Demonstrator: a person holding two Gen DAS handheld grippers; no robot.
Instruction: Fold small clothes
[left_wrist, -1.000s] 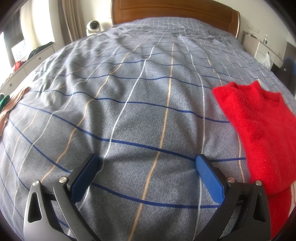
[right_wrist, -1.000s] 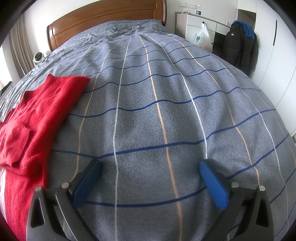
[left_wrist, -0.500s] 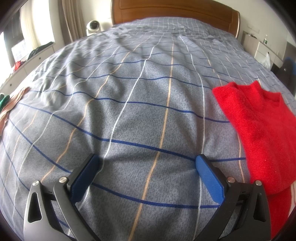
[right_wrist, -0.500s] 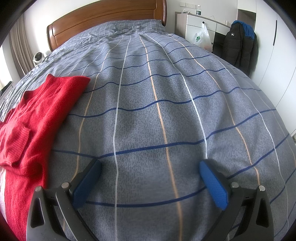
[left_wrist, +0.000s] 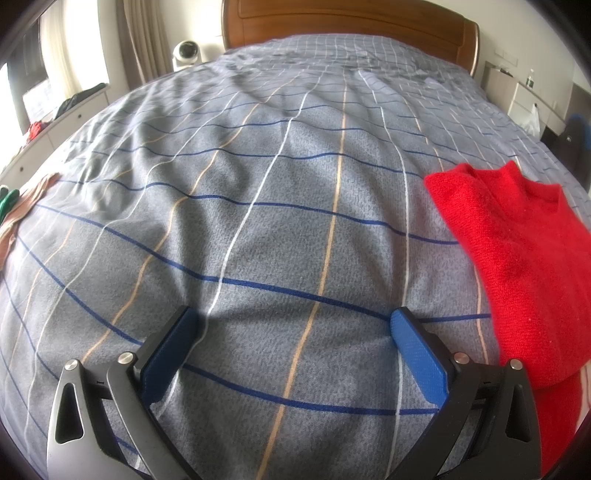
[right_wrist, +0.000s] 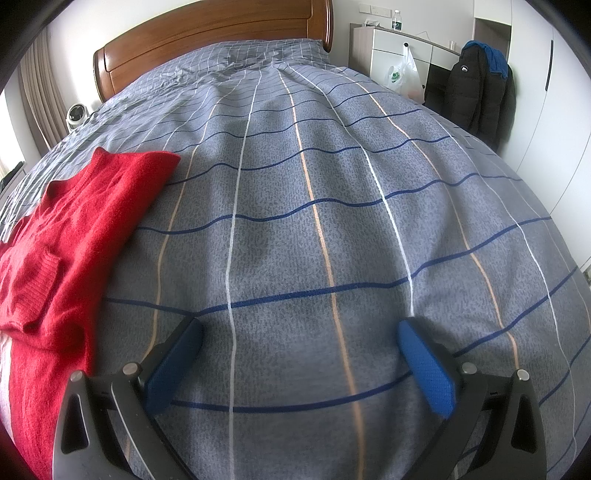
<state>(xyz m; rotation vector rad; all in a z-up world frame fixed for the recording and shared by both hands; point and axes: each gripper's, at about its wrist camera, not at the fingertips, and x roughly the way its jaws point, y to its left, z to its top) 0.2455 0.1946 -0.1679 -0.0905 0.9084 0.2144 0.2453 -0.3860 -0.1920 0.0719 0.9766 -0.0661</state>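
fuzzy red knit sweater (left_wrist: 517, 258), folded flat

A wooden headboard (right_wrist: 207, 40) backs the grey checked bedspread (right_wrist: 332, 221); a white dresser (right_wrist: 402, 55) and a dark jacket (right_wrist: 476, 92) stand by the wall.

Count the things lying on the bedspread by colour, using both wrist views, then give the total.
Red: 1, the red sweater, partly folded, also visible at.
Tan: 1, a tan cloth at the bed's left edge.
Green: 1, a green item beside it, too cut off to identify.
Total: 3.
Both tools, left tool and right tool, are open and empty.
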